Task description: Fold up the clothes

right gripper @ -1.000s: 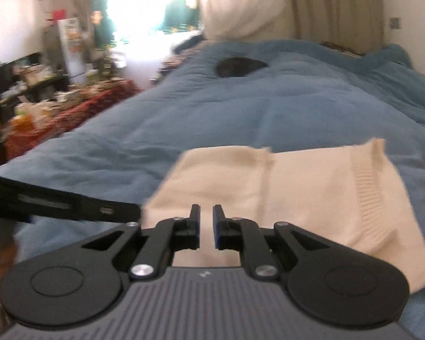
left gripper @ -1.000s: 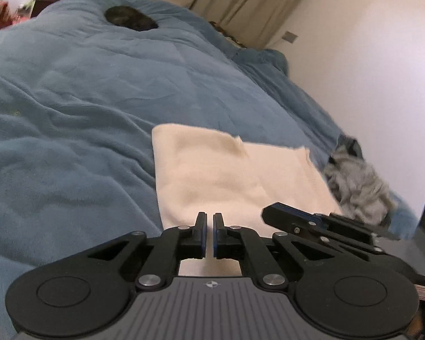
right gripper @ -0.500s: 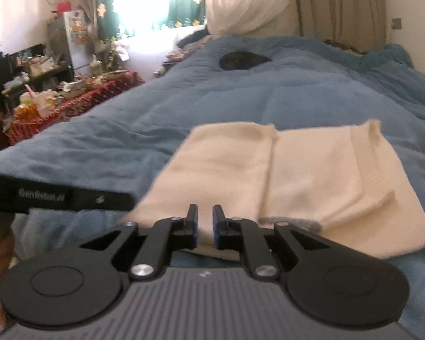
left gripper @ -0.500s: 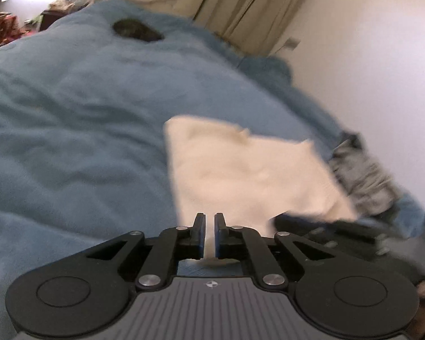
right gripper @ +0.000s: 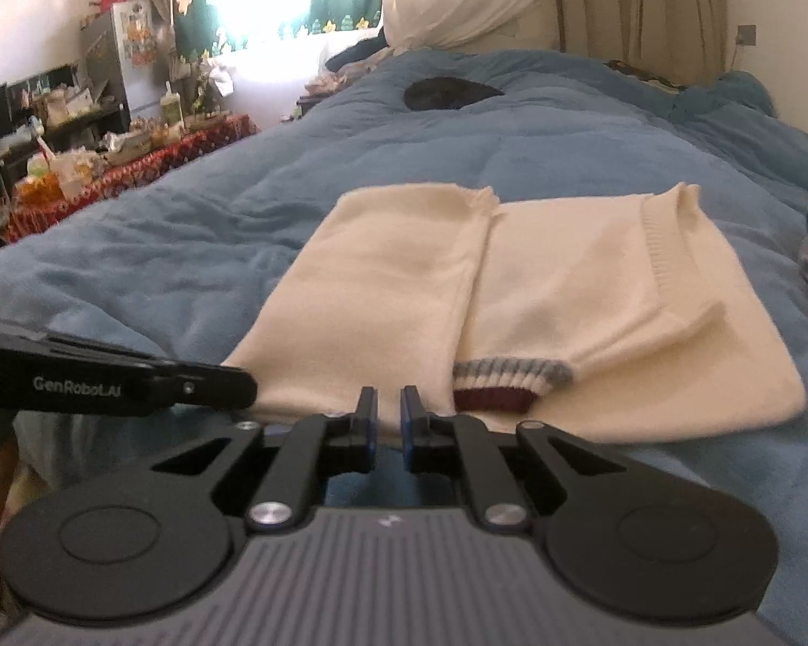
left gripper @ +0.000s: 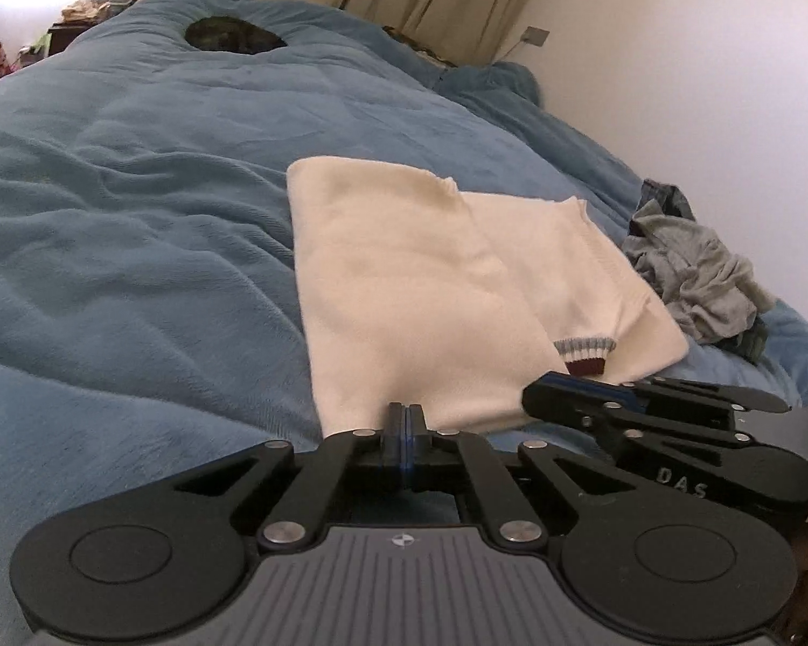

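Blue duvet (left gripper: 134,269) on a bed fills both views. Cream sweater (left gripper: 404,280) lies folded at centre frame, striped cuff (right gripper: 512,382) at its near edge. Both tools have dropped toward that near hem since a second ago. Left tool (left gripper: 405,420) pressed together, apparently on nothing. Right tool (right gripper: 389,420) narrowly spread, empty. Likely lining up the next fold. Grey clothes pile (left gripper: 695,274) at right edge waits.

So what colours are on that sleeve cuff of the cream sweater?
The cuff has grey-blue and white stripes, then a dark maroon band; the right wrist view shows it best.
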{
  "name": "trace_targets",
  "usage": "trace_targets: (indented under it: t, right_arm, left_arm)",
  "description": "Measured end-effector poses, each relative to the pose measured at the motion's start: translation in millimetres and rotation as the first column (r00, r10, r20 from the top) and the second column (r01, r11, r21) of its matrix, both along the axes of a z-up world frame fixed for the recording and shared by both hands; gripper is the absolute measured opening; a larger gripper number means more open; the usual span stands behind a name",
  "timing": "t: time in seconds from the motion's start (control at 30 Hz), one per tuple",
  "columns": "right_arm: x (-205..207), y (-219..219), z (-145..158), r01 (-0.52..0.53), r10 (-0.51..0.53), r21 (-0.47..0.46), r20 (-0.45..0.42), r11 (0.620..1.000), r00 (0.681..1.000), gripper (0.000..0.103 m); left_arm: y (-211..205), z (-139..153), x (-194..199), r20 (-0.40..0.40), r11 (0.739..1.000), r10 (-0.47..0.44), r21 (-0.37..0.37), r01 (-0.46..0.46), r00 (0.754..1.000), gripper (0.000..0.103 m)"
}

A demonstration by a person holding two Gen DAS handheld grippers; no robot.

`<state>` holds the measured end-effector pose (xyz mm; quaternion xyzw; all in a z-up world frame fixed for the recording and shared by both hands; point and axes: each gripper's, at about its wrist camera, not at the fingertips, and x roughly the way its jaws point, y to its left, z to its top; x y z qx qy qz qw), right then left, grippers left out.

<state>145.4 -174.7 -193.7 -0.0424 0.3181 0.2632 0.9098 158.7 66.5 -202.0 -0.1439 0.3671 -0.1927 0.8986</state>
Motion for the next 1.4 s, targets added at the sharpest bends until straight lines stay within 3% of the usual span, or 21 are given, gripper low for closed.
trace_targets:
  t: [0.03, 0.1, 0.2, 0.23, 0.3, 0.33, 0.37, 0.5, 0.6, 0.67, 0.73, 0.93, 1.2, 1.3, 1.4]
  right_arm:
    - [-3, -3, 3, 0.001, -0.001, 0.016, -0.008, 1.000, 1.000, 0.014]
    - [-9, -13, 11, 0.006, -0.005, 0.054, -0.024, 0.999, 1.000, 0.039]
    - [-17, -27, 22, 0.027, -0.024, 0.076, -0.031, 0.997, 0.999, 0.052]
    - [-18, -32, 26, 0.034, -0.031, 0.077, -0.033, 0.996, 0.999, 0.057]
    - [-19, -40, 33, 0.043, -0.040, 0.078, -0.038, 0.996, 0.998, 0.077]
    - [-20, -44, 37, 0.045, -0.042, 0.076, -0.038, 0.996, 0.998, 0.080]
    - [-20, -46, 42, 0.043, -0.041, 0.070, -0.032, 0.997, 0.999, 0.085]
    - [-23, -51, 58, 0.038, -0.038, 0.022, 0.008, 0.999, 0.999, 0.102]
    - [-25, -51, 68, 0.064, -0.061, -0.041, 0.062, 0.997, 0.996, 0.102]
    - [-26, -51, 73, 0.086, -0.080, -0.075, 0.084, 0.993, 0.993, 0.102]
    - [-27, -51, 76, 0.111, -0.101, -0.095, 0.103, 0.989, 0.990, 0.102]
    - [-31, -55, 85, 0.153, -0.135, -0.099, 0.161, 0.983, 0.978, 0.102]
    - [-24, -57, 98, 0.111, -0.104, -0.095, 0.081, 0.989, 0.991, 0.102]
    - [-23, -61, 103, 0.110, -0.104, -0.072, 0.077, 0.991, 0.992, 0.102]
    - [-21, -59, 107, 0.125, -0.114, -0.115, 0.101, 0.985, 0.988, 0.102]
  left_arm:
    - [2, 2, -3, -0.004, 1.000, 0.002, -0.006, -0.002, 1.000, 0.002]
    - [7, 7, -9, -0.011, 1.000, 0.004, -0.025, -0.004, 1.000, 0.002]
    - [15, 16, -20, -0.016, 0.998, 0.016, -0.067, -0.017, 1.000, 0.012]
    - [18, 19, -21, -0.021, 0.996, 0.022, -0.088, -0.023, 1.000, 0.021]
    - [23, 26, -23, -0.028, 0.991, 0.031, -0.129, -0.034, 0.999, 0.036]
    - [25, 31, -24, -0.027, 0.989, 0.029, -0.142, -0.032, 0.999, 0.041]
    - [26, 36, -24, -0.024, 0.989, 0.027, -0.143, -0.030, 0.999, 0.043]
    - [25, 53, -24, 0.010, 0.995, 0.018, -0.099, -0.017, 1.000, 0.070]
    - [17, 65, -28, 0.059, 1.000, -0.001, 0.004, 0.001, 0.998, 0.082]
    - [10, 71, -33, 0.093, 0.996, -0.012, 0.091, 0.003, 0.996, 0.084]
    - [2, 76, -38, 0.132, 0.985, -0.001, 0.169, -0.022, 0.991, 0.087]
    - [-15, 86, -46, 0.193, 0.950, -0.034, 0.311, -0.029, 0.981, 0.096]
    - [-21, 97, -45, 0.237, 0.939, -0.074, 0.343, -0.013, 0.969, 0.096]
    - [-22, 100, -45, 0.255, 0.933, -0.069, 0.358, -0.028, 0.964, 0.096]
    - [-24, 102, -39, 0.234, 0.915, -0.059, 0.402, -0.042, 0.970, 0.096]
